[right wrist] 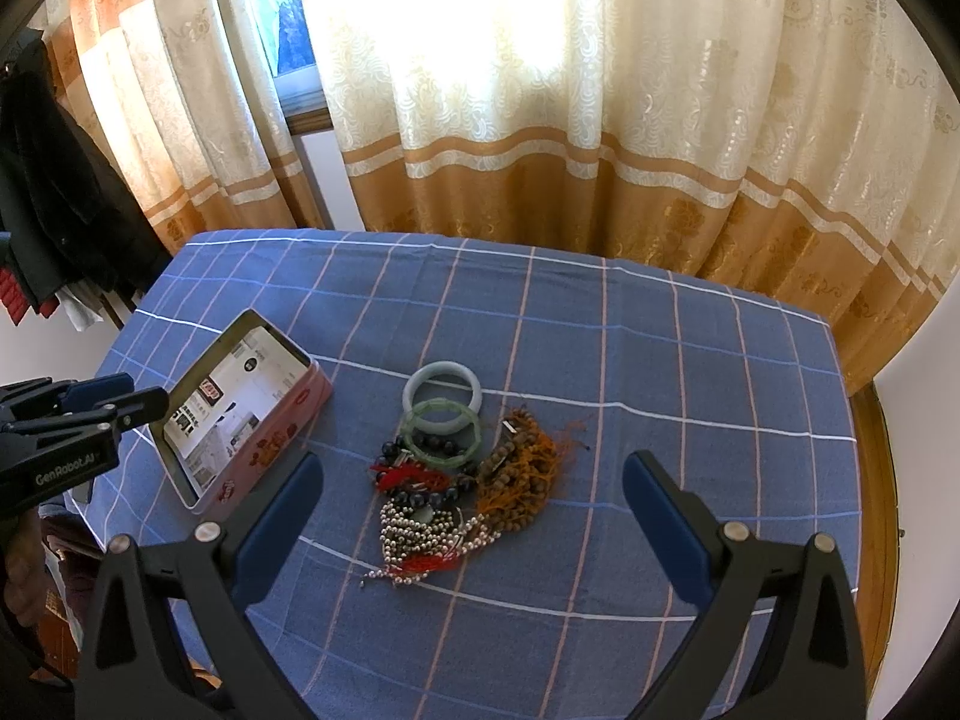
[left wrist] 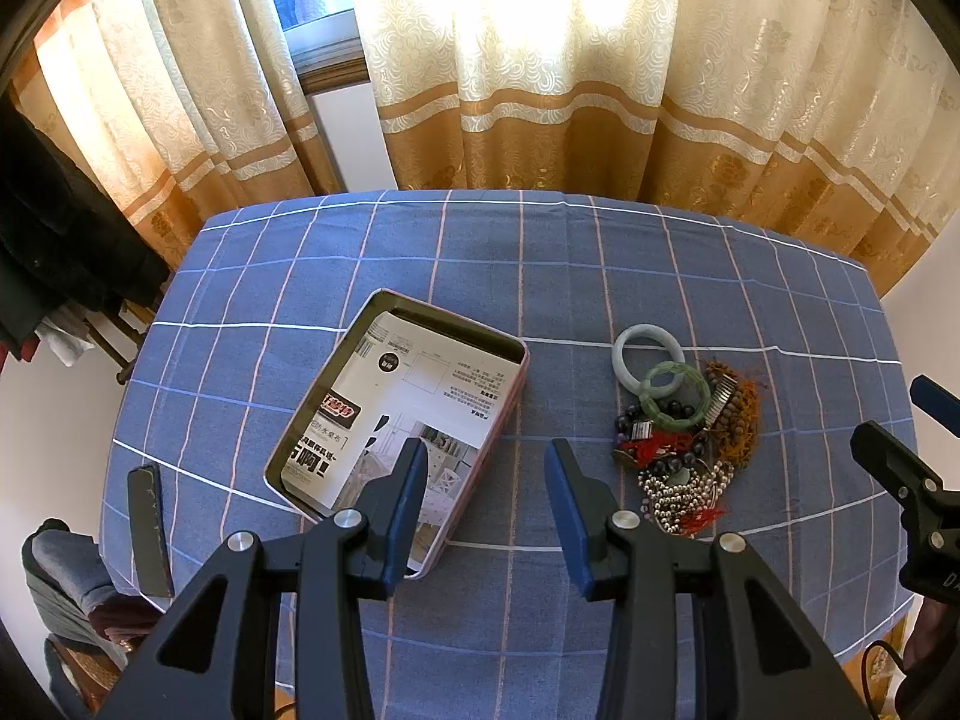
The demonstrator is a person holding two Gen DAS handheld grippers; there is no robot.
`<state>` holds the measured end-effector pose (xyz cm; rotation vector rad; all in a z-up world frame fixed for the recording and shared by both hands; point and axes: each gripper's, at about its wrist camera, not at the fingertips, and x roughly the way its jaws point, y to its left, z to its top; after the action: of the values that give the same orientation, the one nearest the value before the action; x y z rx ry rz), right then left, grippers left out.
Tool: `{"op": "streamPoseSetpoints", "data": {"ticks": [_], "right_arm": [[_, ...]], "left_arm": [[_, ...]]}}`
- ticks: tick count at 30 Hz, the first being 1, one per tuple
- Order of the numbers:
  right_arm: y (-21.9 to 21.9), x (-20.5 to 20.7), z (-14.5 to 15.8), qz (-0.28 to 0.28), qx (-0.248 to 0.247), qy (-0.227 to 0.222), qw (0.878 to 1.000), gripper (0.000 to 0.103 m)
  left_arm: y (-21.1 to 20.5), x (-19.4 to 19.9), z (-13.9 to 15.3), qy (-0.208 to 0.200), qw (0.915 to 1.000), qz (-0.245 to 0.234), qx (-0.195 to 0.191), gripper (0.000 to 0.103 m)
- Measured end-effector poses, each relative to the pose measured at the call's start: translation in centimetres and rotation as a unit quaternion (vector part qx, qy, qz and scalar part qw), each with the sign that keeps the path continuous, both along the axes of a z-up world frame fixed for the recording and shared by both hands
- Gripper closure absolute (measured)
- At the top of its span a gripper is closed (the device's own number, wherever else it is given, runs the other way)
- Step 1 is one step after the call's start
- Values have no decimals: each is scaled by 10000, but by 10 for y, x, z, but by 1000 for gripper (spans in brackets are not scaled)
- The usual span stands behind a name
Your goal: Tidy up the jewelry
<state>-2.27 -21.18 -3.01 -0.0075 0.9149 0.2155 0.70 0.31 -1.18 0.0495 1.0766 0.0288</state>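
A pile of jewelry (right wrist: 456,480) lies on the blue checked tablecloth: a pale jade bangle (right wrist: 442,387), a green bangle (right wrist: 443,432), dark beads, silver bead strands (right wrist: 420,531) and brown wooden beads with orange cord (right wrist: 519,468). An open pink tin box (right wrist: 240,414) lined with printed paper stands left of the pile. In the left wrist view the box (left wrist: 396,420) sits ahead and the pile (left wrist: 684,438) to the right. My left gripper (left wrist: 486,468) is open and empty above the box's near corner. My right gripper (right wrist: 474,486) is open and empty, hovering over the pile.
The table (right wrist: 690,408) ends at gold and cream curtains (right wrist: 540,120) at the back. A dark flat object (left wrist: 149,531) lies at the table's left edge. Dark clothes (left wrist: 54,228) hang at the far left. A chair (left wrist: 66,570) stands below the left edge.
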Motion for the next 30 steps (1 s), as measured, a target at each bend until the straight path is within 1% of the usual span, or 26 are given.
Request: {"op": "streamPoseSetpoints", "data": {"ticks": [18, 23, 30], "right_arm": [[0, -1, -3, -10, 13, 21, 10000, 1], [-8, 6, -15, -55, 26, 82, 9999, 1], [-32, 17, -48, -253, -68, 402, 9988, 5]], "left_arm": [[0, 0, -1, 19, 10000, -9, -6, 62], [-5, 4, -14, 92, 9999, -100, -6, 62], [-29, 14, -49, 388, 9984, -398, -94, 62]]}}
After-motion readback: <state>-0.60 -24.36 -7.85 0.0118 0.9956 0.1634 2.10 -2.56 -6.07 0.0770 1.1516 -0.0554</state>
